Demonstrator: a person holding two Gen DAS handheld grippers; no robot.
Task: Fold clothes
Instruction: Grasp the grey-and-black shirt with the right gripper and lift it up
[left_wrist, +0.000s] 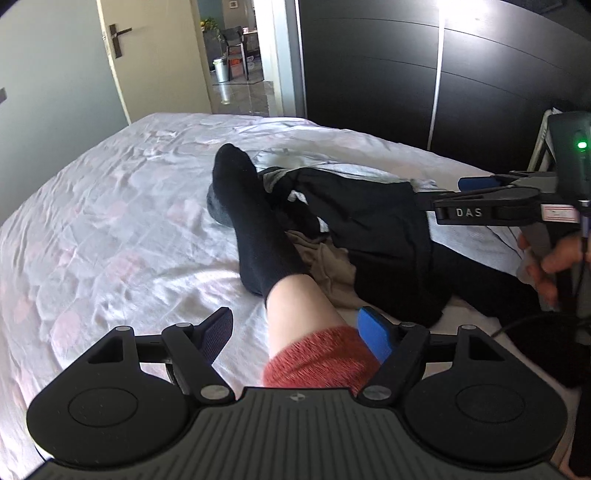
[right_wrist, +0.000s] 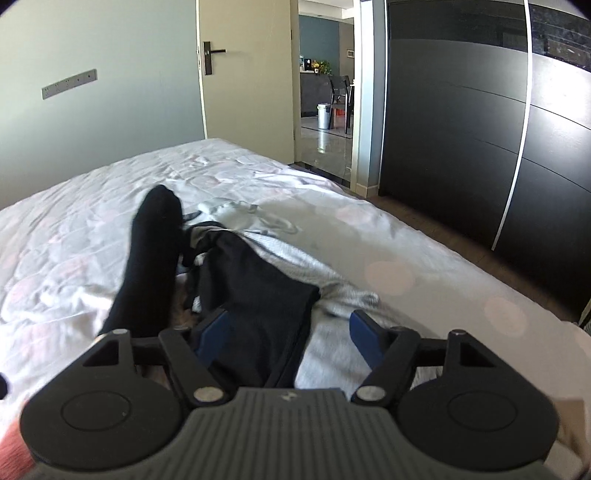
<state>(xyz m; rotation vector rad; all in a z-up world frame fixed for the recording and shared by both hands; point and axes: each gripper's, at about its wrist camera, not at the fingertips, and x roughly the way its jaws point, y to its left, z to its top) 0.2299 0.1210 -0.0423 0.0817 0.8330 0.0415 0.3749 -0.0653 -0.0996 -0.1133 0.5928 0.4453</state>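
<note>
Person's leg in black sock (left_wrist: 255, 229) hid part of beige cloth (left_wrist: 328, 273) and small grey thing (left_wrist: 216, 208) behind it. Black garment (right_wrist: 258, 295) covered much of light grey printed shirt (right_wrist: 280, 236); print unreadable. Right gripper (left_wrist: 448, 199) cut off at picture edge; fingertips too edge-on to tell gap there. Black sock looked blurry in right wrist view.

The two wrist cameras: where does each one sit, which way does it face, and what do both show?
Left wrist: sits behind the open left gripper, looks along the bed; shows the person's leg in a black sock, a hand and the right gripper.
Right wrist: sits behind the open right gripper, low over the dark clothes, facing the doorway.
Shared: bed, sock, clothes, doorway, dark wardrobe.
</note>
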